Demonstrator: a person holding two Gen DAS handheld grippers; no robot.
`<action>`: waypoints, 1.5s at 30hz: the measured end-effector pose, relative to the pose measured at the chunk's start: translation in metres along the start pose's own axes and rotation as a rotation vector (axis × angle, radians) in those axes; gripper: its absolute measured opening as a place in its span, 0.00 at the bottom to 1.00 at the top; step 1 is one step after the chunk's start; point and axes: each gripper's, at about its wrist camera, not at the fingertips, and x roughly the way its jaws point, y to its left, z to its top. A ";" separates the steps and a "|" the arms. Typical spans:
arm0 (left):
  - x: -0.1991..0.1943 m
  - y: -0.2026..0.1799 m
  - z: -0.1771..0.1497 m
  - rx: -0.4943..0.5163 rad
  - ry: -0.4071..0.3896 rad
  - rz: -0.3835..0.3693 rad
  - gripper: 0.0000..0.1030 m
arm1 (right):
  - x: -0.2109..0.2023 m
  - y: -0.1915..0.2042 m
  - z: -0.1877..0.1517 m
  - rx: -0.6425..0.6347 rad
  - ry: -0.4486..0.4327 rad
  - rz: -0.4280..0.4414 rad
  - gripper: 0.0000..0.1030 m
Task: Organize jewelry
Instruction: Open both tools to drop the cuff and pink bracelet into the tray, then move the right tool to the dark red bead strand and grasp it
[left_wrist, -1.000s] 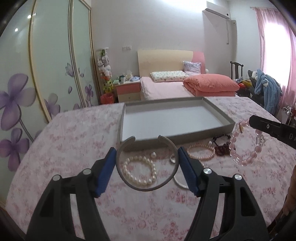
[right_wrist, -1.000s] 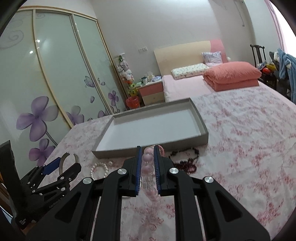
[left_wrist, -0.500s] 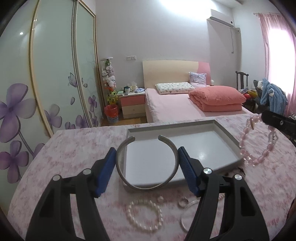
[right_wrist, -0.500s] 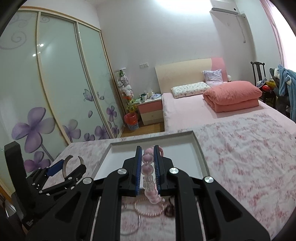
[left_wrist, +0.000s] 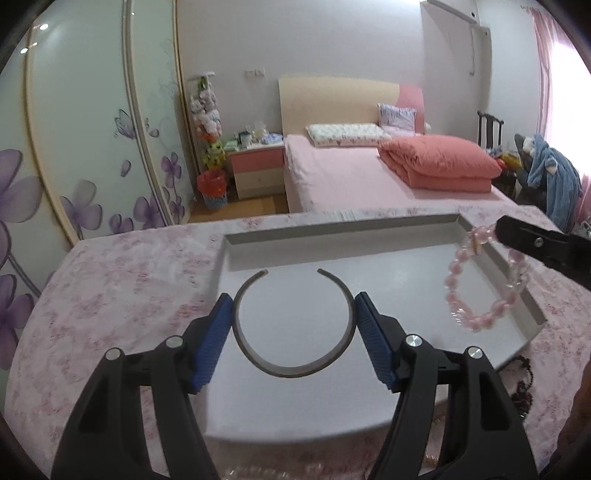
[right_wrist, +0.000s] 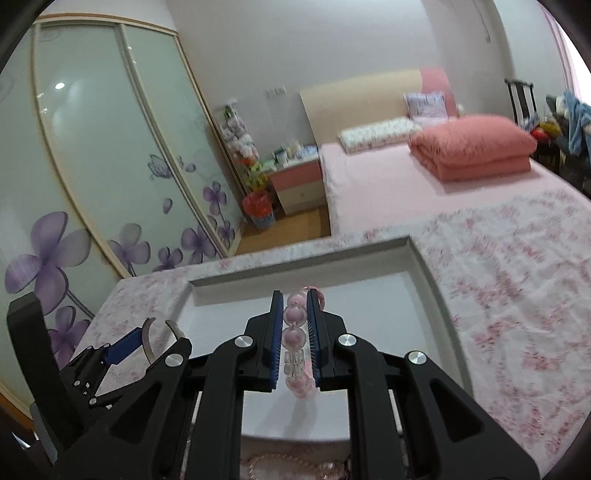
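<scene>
My left gripper (left_wrist: 293, 325) is shut on a grey open cuff bangle (left_wrist: 291, 365) and holds it above the grey tray (left_wrist: 343, 236). My right gripper (right_wrist: 295, 325) is shut on a pink bead bracelet (right_wrist: 293, 336), which hangs above the tray's (right_wrist: 424, 266) right part. In the left wrist view the bracelet (left_wrist: 476, 291) dangles from the right gripper's tip (left_wrist: 517, 232) over the tray's right side. In the right wrist view the left gripper (right_wrist: 162, 332) with the bangle (right_wrist: 147, 339) shows at the lower left.
The tray sits on a table with a pink floral cloth (left_wrist: 122, 280). A dark bead bracelet (left_wrist: 524, 384) lies on the cloth by the tray's near right corner. More jewelry (right_wrist: 291, 461) lies blurred at the near edge. A bed (left_wrist: 369, 177) stands behind.
Both grippers moved forward over the tray with their pieces. The pearl bracelet and rings on the cloth have dropped out of the left wrist view.
</scene>
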 end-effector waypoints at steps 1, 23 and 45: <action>0.008 -0.002 0.001 0.007 0.012 -0.001 0.64 | 0.008 -0.004 -0.001 0.010 0.022 -0.009 0.13; -0.025 0.030 0.003 -0.042 -0.033 0.067 0.73 | -0.035 -0.021 -0.011 -0.004 -0.006 -0.104 0.42; -0.098 0.085 -0.098 -0.093 0.045 0.034 0.82 | -0.058 -0.038 -0.105 -0.110 0.235 -0.152 0.49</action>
